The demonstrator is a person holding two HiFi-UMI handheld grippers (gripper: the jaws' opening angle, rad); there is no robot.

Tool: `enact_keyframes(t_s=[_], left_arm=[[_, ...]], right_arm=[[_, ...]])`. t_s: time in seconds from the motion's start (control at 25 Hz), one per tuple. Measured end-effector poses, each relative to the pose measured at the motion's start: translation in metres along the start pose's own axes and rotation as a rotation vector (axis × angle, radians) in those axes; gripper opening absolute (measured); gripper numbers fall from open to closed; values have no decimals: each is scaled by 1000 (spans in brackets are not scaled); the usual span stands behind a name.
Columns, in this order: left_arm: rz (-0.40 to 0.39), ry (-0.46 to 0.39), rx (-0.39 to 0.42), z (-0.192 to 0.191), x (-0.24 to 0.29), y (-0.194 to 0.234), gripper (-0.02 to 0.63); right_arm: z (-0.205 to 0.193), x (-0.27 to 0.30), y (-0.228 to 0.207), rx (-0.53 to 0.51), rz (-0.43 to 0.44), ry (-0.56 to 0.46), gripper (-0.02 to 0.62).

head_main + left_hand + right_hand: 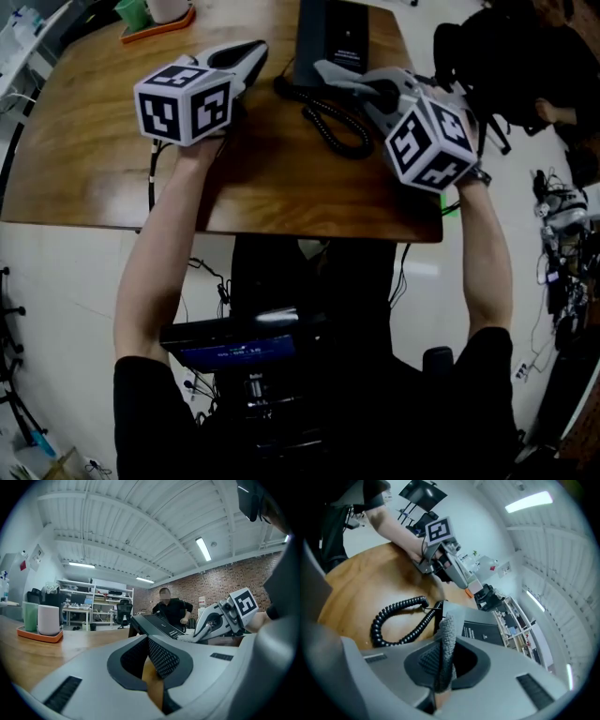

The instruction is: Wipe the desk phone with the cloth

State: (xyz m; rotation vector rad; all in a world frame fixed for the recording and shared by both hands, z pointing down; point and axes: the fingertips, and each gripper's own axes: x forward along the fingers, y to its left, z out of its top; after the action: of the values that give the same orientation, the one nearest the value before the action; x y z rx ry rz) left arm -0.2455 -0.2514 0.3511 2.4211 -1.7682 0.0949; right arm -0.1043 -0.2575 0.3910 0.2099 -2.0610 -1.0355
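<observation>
At the top centre of the head view, the desk phone (339, 37) lies on the wooden counter (84, 159), its long axis running up the frame. The right hand-held gripper (349, 82), pinching the grey cloth (447, 634), sits at the phone's lower edge. It is nearer than the left hand-held gripper (246, 56), jaws pressed together and empty, further left. Only the right gripper view shows the cloth standing upright between the jaws, with the phone's dark face just beyond.

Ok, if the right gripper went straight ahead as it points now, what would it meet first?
Most likely the desk phone: the cloth in the right gripper points at its near edge, coiled cord off to the side.
</observation>
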Motion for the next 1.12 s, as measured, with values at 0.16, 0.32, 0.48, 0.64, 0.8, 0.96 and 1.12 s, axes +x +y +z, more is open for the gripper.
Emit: enact_keyframes(t_s=[0.16, 0.32, 0.48, 0.64, 0.8, 0.96, 1.12], left_arm=[[-1, -5, 3, 2, 0, -1, -9], [1, -6, 1, 3, -4, -1, -9], [-12, -26, 5, 4, -7, -2, -9], [-1, -85, 6, 12, -17, -6, -9], [-29, -134, -27, 21, -25, -17, -9], [-76, -177, -8, 38, -33, -40, -9], [-141, -237, 24, 65, -43, -69, -9]], right_arm=[[15, -35, -18, 191, -40, -158, 25], [33, -77, -34, 358, -108, -326, 26], [42, -111, -41, 467, -169, -444, 26], [40, -139, -37, 567, -197, -518, 25], [34, -156, -28, 650, -198, -578, 25], [33, -172, -21, 703, -220, -653, 25], [34, -191, -17, 741, -248, -725, 23]])
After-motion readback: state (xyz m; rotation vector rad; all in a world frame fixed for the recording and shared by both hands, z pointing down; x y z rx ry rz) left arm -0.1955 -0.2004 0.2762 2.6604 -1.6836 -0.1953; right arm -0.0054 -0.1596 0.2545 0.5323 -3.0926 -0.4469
